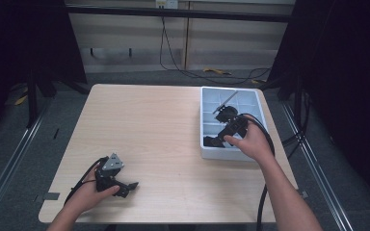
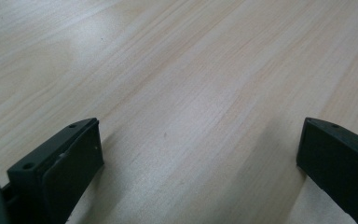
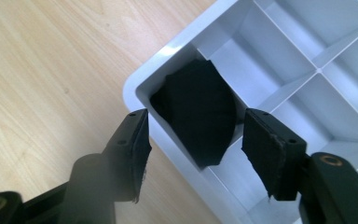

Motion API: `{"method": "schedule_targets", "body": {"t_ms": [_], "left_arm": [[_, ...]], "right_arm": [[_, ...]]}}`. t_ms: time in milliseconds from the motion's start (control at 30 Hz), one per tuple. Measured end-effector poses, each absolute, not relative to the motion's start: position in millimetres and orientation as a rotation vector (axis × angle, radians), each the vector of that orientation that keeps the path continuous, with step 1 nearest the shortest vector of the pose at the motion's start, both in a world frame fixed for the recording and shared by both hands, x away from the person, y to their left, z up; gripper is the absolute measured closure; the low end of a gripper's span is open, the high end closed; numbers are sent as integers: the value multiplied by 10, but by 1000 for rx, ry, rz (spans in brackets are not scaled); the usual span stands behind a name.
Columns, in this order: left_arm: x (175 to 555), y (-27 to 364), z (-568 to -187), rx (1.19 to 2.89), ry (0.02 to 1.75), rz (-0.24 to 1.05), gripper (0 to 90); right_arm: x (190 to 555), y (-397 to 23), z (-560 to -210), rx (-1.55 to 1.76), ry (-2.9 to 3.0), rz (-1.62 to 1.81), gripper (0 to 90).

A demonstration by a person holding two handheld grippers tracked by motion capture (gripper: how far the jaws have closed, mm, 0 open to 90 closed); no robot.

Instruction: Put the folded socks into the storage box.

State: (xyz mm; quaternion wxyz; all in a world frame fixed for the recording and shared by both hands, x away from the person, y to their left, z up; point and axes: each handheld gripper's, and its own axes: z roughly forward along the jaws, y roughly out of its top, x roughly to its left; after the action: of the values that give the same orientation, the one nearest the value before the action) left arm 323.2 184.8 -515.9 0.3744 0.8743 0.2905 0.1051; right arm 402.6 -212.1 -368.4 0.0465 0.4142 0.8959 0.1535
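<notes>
The table [image 1: 154,139] served as the work surface, with the white divided tray [image 1: 207,153] set at its right edge so the right hand [image 1: 253,143] could reach it easily. The black cloth [image 3: 200,114] lay bunched in the tray's near-left corner compartment, apparently dropped there for sorting. The right gripper [image 3: 193,149] hung above it, jaws parted and off the cloth, likely just letting go. The left gripper [image 2: 200,154] waited idle by the near-left edge, jaws wide apart over bare wood, gripping nothing.

Lab: dark curtains [image 1: 24,43], floor cables [image 1: 197,72], rails [image 1: 9,163].
</notes>
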Motion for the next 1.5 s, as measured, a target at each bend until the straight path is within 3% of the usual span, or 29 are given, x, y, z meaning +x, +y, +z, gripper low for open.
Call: {"method": "schedule_targets", "body": {"t_ms": [433,1500], "left_arm": [[3232,1848,-5159,2239,744,269,0],[3227,1847,-5159,2238,746,270,0]], "right_arm": [[3910,-2016,-3673,1212,2753,508,324],[3599,-1680,-3774,1037,2847,566,281]]}}
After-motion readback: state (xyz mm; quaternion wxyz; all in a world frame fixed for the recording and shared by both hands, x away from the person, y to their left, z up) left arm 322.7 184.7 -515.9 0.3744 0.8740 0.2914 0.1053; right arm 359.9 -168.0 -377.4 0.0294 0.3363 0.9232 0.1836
